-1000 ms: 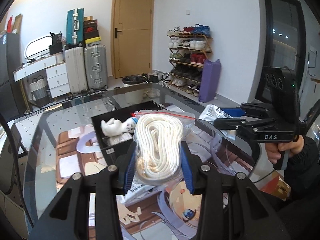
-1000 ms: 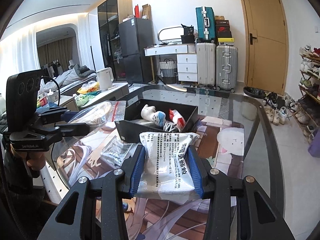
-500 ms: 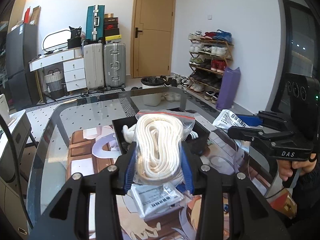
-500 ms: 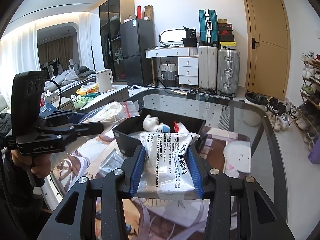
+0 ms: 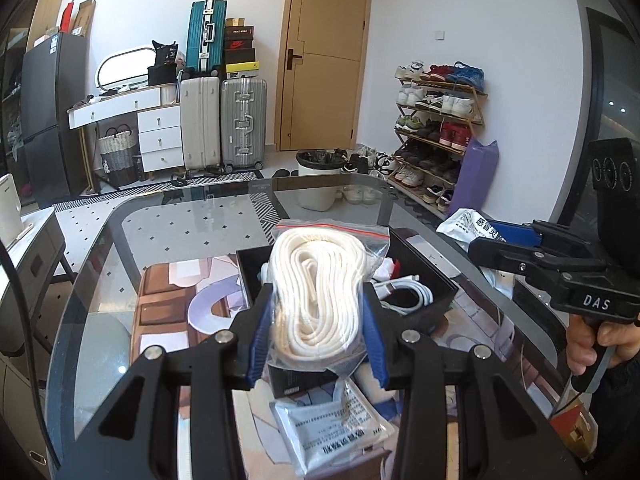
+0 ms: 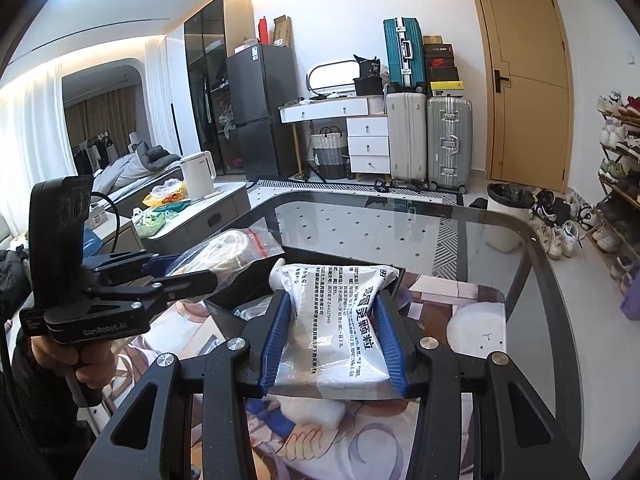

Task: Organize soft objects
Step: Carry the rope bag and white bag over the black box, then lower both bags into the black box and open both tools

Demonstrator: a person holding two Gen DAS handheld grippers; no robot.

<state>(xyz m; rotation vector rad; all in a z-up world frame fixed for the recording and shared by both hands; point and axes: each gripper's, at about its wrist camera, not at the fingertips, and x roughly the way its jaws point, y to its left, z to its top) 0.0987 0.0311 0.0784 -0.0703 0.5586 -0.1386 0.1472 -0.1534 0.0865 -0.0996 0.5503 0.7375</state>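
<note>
My left gripper point(image 5: 318, 312) is shut on a clear zip bag of coiled white rope point(image 5: 318, 284) and holds it above the near edge of a black box point(image 5: 420, 268). The box holds a white cable point(image 5: 404, 286) and other soft items, mostly hidden behind the bag. My right gripper point(image 6: 334, 328) is shut on a white printed pouch point(image 6: 340, 320) and holds it above the table, just short of the box point(image 6: 240, 280). In the left wrist view the right gripper point(image 5: 492, 236) is at the right, beside the box. In the right wrist view the left gripper point(image 6: 176, 268) is at the left.
A glass table point(image 5: 192, 224) with a printed mat point(image 5: 168, 304) carries the box. Another white pouch point(image 5: 336, 432) lies on the mat under my left gripper. Suitcases point(image 5: 240, 124), a desk, a shoe rack point(image 5: 436, 128) and a bin stand beyond the table.
Both grippers have moved forward toward the black box with their bags still held. The rope bag now hangs over the box's near edge and the pouch is closer to the box.
</note>
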